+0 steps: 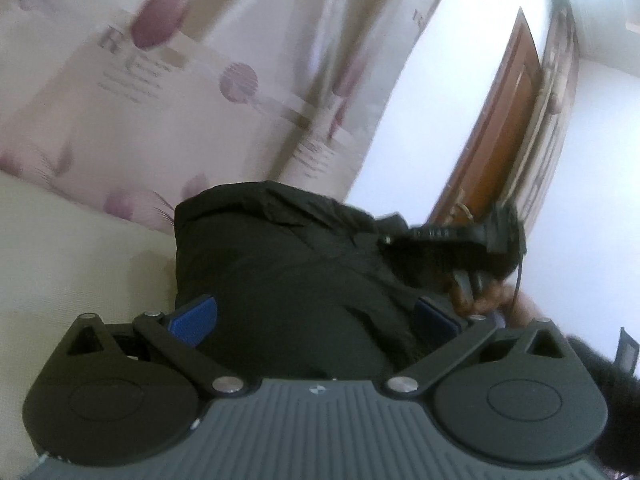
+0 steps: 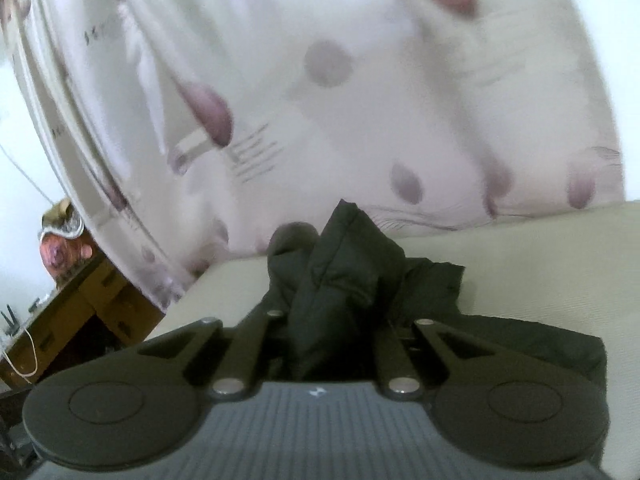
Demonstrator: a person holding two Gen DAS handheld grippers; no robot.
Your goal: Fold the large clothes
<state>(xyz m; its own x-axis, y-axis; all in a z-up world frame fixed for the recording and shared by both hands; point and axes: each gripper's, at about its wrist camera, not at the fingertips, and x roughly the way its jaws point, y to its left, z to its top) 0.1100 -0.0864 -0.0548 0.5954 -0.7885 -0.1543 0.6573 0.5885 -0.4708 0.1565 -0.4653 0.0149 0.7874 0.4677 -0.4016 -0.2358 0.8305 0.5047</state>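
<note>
1. A large black garment (image 1: 280, 280) – thick and padded, probably a jacket – lies bunched on a pale cream bed surface (image 1: 80, 248). It is not yet folded flat; the cloth sits in loose rolls and creases.

2. The right hand-held gripper (image 2: 332, 344) has its jaws drawn together, clamped on a gathered ridge of the black garment (image 2: 344, 280). The fabric stands up in a peak just beyond the jaws, which suggests this part is being lifted so it can be carried over the rest as a fold.

3. The left hand-held gripper (image 1: 316, 320) has its jaws apart. Its blue pads (image 1: 192, 320) stand one on each side of the garment's near bulk, not pressing on it. This looks like a position for taking hold, or for steadying the cloth while the other side is pulled.

4. In the left wrist view the right hand-held gripper (image 1: 460, 248) shows at the garment's far right, held in a person's hand (image 1: 484, 300).

5. Behind the bed hangs a pale curtain (image 2: 360, 100) printed with purple petals and dots – it fills the far side of both views.

6. Further out, a brown wooden door (image 1: 500, 128) stands at far right in the left view, and a wooden desk (image 2: 72, 304) sits at left in the right view. Both views are blurred.
</note>
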